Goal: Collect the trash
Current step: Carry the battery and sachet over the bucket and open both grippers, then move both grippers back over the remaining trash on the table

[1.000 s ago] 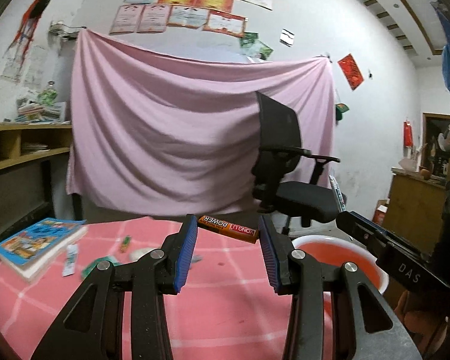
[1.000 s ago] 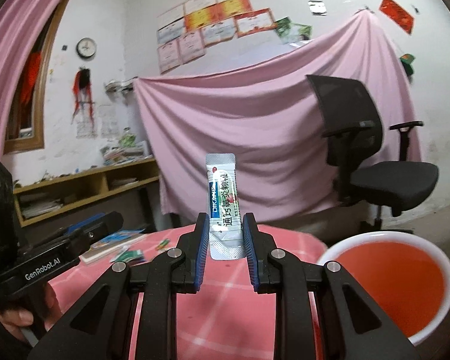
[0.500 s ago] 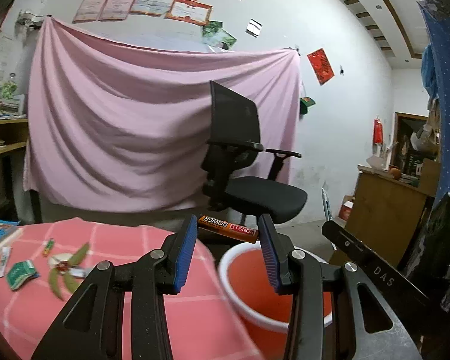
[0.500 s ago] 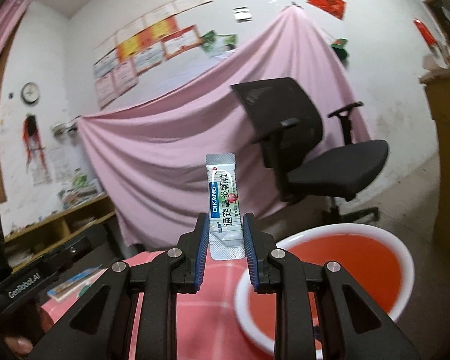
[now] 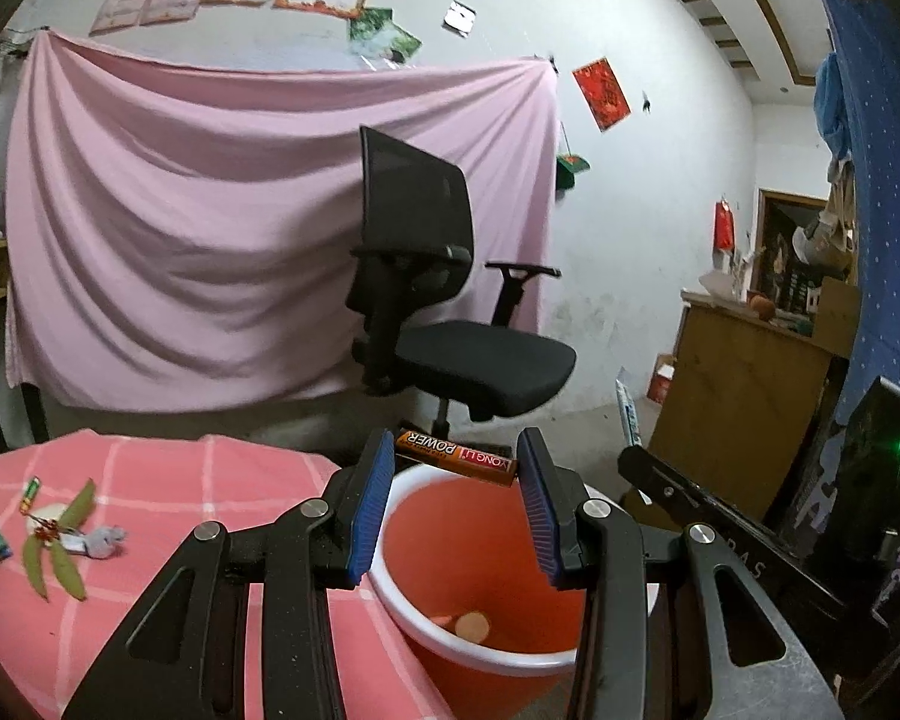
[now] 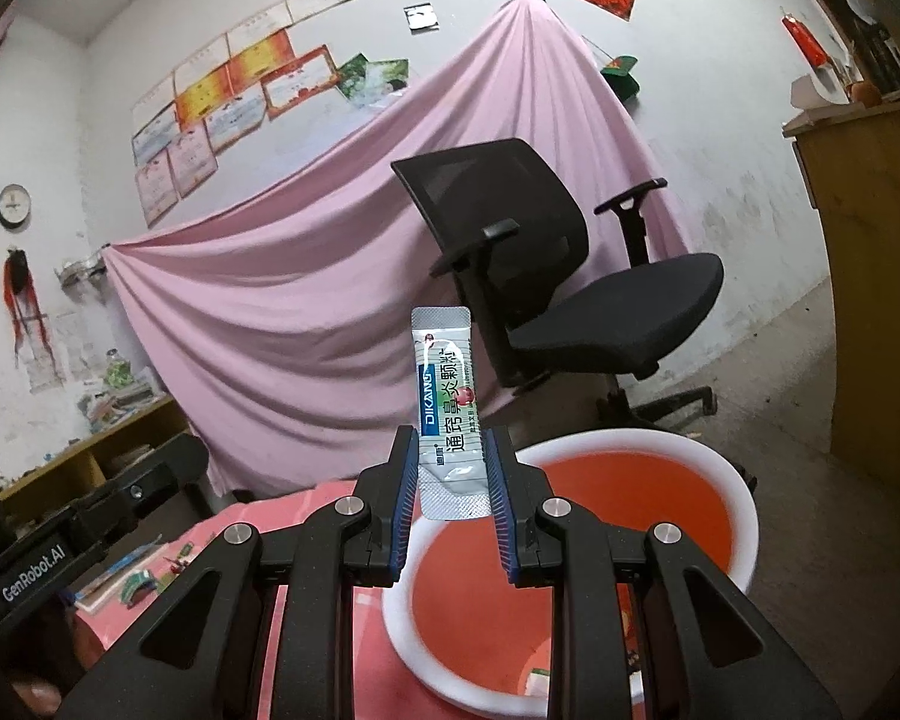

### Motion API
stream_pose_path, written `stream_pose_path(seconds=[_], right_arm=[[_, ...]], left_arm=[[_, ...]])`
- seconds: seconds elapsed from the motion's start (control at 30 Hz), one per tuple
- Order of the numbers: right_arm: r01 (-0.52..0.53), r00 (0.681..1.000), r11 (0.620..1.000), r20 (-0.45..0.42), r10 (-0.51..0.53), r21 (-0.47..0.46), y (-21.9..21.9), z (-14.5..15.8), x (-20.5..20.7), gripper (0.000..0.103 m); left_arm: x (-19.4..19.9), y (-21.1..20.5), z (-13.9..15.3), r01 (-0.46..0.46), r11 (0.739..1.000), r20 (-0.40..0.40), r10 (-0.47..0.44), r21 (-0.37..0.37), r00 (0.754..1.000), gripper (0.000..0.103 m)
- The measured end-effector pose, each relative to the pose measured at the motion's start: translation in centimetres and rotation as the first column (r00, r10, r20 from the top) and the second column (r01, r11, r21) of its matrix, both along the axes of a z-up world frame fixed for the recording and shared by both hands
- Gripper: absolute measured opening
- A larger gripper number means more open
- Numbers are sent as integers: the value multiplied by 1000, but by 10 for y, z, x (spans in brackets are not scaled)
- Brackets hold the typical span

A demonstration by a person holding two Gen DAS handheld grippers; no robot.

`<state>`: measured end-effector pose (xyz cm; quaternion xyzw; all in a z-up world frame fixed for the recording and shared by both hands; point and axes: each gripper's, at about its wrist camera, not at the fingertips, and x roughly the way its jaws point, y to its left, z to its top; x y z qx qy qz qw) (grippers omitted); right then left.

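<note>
My left gripper (image 5: 455,461) is shut on an orange battery (image 5: 457,457) held crosswise between its blue pads, just above the rim of a red bucket with a white rim (image 5: 510,657). A few scraps lie at the bucket's bottom. My right gripper (image 6: 452,468) is shut on a white and green sachet (image 6: 447,414) that stands upright between its pads, over the near left edge of the same bucket (image 6: 738,498). The other gripper's body shows at the edge of each view.
A table with a pink checked cloth (image 5: 168,516) lies left of the bucket, with leaves (image 5: 60,546), a small battery (image 5: 29,493) and wrappers on it. A black office chair (image 5: 444,324) stands behind the bucket. A wooden cabinet (image 5: 744,384) is at the right.
Both grippers have swung right from over the table to the bucket, each keeping its item. The book and shelf have left the left wrist view; the right wrist view has rolled.
</note>
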<state>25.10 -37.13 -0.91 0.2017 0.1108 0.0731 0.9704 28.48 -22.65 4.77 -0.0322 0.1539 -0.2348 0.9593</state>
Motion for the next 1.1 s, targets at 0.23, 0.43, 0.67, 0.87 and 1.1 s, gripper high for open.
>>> stream_pose_path(seconds=[0.23, 0.43, 0.67, 0.87, 1.1], right_arm=[[10, 999, 1000, -53, -9, 22, -3, -6, 7, 21], [21, 997, 999, -73, -18, 32, -8, -9, 8, 22], [42, 991, 998, -127, -35, 54, -14, -16, 15, 22], [54, 984, 997, -171, -44, 58, -19, -23, 19, 22], [63, 981, 997, -184, -54, 46, -22, -25, 18, 22]], left_arm=[[15, -12, -11, 51, 999, -103, -52, -14, 993, 36], [27, -18, -16, 63, 997, -168, -69, -38, 983, 36], [46, -25, -26, 64, 996, -277, -79, -65, 958, 37], [59, -29, -35, 73, 996, -352, -90, -61, 932, 43], [55, -12, -35, 30, 998, -348, -48, -58, 936, 43]])
